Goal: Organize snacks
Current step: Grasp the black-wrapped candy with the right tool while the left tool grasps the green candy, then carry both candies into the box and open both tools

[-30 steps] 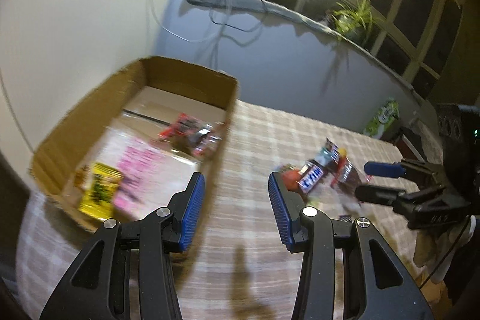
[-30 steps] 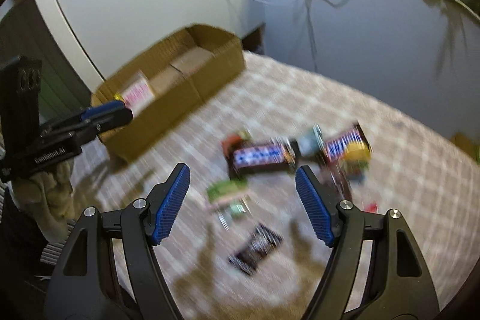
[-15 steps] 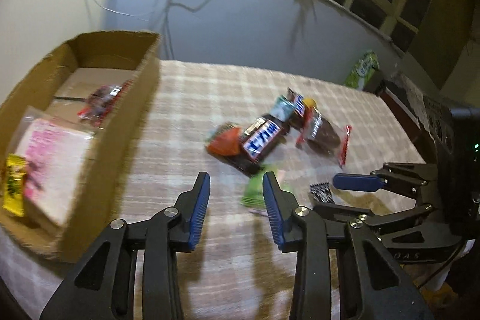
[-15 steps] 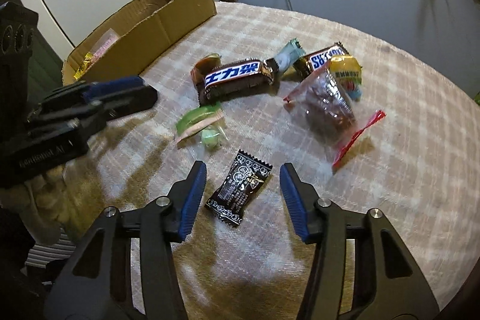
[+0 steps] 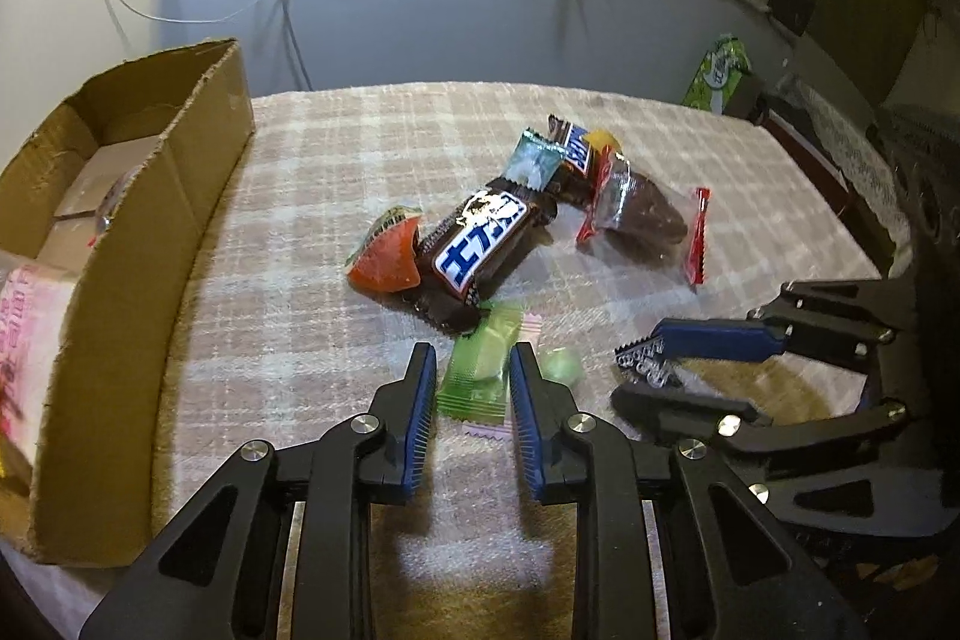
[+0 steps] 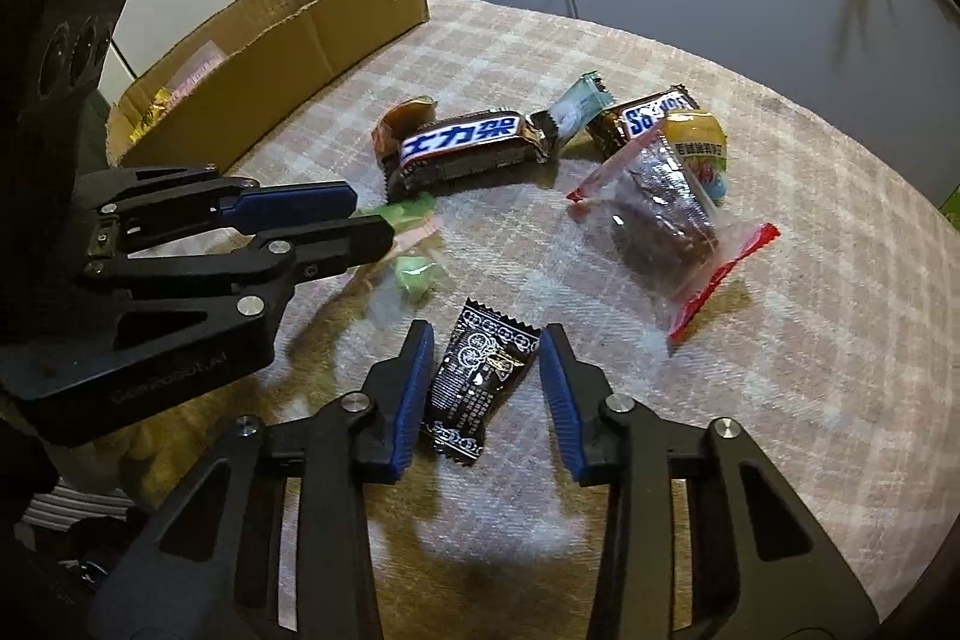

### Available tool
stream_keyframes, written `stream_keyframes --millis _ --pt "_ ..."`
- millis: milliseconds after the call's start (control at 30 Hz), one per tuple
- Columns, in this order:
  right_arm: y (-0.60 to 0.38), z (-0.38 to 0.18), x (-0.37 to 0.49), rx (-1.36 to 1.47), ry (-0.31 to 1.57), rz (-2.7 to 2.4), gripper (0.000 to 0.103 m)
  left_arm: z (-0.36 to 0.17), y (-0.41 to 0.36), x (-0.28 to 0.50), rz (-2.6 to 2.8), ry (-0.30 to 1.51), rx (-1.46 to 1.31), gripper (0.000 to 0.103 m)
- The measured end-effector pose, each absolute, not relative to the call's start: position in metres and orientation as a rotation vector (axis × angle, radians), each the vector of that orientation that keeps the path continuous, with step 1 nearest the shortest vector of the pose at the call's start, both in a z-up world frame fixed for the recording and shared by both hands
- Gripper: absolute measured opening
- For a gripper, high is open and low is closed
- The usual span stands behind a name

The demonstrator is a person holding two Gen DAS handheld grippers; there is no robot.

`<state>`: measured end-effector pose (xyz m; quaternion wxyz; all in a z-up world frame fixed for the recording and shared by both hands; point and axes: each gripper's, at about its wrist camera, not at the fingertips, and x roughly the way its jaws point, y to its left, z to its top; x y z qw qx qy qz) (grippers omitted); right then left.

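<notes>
Snacks scattered on checked tablecloth (image 5: 312, 280), beside cardboard box (image 5: 150, 232). Left gripper (image 5: 468, 376) low over cloth, jaws narrow, either side of green candy packet (image 5: 480, 364), not yet clamped. Right gripper (image 6: 486, 358) likewise, jaws somewhat wider, framing black sachet (image 6: 480, 382) with a small gap at each side. Further away: Snickers bar (image 6: 468, 148), clear bag with red edges (image 6: 666, 214), orange wrapper (image 5: 387, 259). Pink packet (image 5: 24, 328) inside box.
</notes>
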<state>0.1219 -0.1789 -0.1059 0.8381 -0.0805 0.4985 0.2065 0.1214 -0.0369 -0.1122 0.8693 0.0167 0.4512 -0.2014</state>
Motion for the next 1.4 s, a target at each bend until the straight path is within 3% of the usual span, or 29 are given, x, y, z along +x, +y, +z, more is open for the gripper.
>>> stream_keyframes --millis 300,567,967,1400 --pt "-0.184 -0.105 0.121 -0.210 1.053 0.430 0.036 -0.113 -0.044 0.125 -0.429 0.942 0.089 0.024" --pt "-0.190 -0.104 0.117 -0.210 1.053 0.435 0.027 -0.115 -0.044 0.129 -0.443 0.936 0.058 0.019" --pt "-0.210 -0.095 0.114 -0.131 1.036 0.432 0.026 -0.113 -0.021 0.121 -0.435 0.957 -0.060 0.018" --pt "-0.198 -0.061 0.115 -0.114 0.962 0.470 0.026 -0.075 0.006 0.105 -0.394 0.848 -0.105 0.018"
